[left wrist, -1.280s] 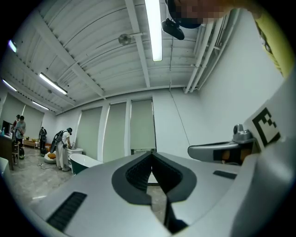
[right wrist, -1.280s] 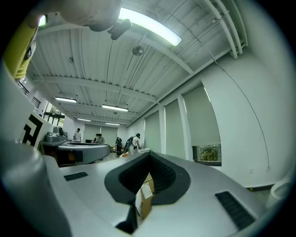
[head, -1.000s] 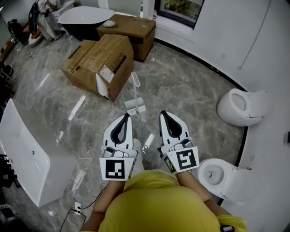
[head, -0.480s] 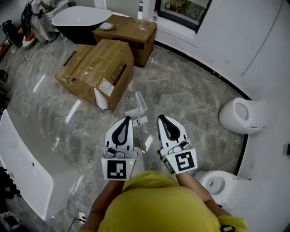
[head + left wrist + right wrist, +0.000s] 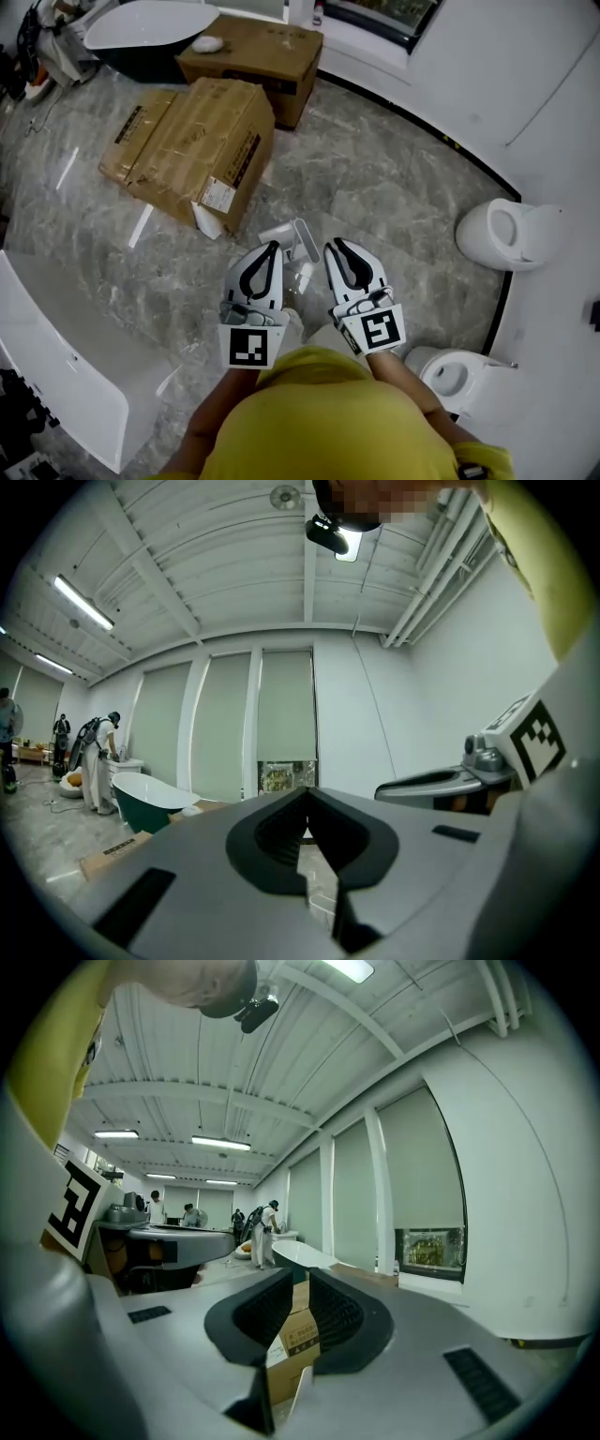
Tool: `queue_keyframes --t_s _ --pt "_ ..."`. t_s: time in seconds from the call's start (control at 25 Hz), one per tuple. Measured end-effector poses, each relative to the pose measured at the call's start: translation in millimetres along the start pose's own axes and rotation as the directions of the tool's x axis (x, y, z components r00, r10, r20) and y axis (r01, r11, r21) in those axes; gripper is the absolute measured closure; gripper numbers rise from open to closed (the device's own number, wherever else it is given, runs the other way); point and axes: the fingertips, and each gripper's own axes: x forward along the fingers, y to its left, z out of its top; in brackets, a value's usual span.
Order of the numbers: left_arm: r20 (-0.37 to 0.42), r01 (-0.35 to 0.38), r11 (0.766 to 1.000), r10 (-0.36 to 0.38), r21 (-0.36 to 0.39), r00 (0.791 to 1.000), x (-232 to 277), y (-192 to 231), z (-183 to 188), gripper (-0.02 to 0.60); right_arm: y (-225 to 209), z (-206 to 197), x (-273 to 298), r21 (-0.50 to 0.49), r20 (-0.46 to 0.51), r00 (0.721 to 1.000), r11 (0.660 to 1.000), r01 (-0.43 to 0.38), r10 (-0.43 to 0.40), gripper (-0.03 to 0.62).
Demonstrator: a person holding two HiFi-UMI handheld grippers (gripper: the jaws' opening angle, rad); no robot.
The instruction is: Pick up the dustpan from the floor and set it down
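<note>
Left claw (image 5: 273, 247) is closed and empty; right claw (image 5: 333, 246) is opening slightly, nothing between its jaws. The white dustpan (image 5: 286, 234) sits on the floor (image 5: 394, 187) near their twelve o'clock.

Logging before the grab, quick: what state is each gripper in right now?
Left gripper: closed, holding nothing.
Right gripper: jaws opening, slightly apart, nothing between them.

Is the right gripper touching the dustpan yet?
Apart. The head view shows bare floor between the right gripper and the dustpan; its jaws are opening, with nothing between them.
</note>
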Motion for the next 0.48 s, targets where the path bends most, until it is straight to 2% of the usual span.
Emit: queue_keyframes --t_s 0.12,0.28,0.48 --pt "-0.030 0.008 0.999 -0.009 -0.033 1.000 14.1 12.9 -12.1 0.581 -2.7 -17.5 18.4 0.001 -0.055 0.998 1.000 -0.006 0.006 0.512" --pt "-0.056 0.005 1.000 -0.007 -0.027 0.998 28.0 25.6 -25.6 0.581 -6.0 -44.6 33.7 0.002 -0.136 0.991 1.000 -0.019 0.019 0.487" --pt "-0.084 0.017 0.998 -0.022 -0.052 0.996 39.7 30.7 -41.5 0.581 -11.7 -77.5 45.8 0.013 -0.227 0.974 1.000 -0.020 0.023 0.464"
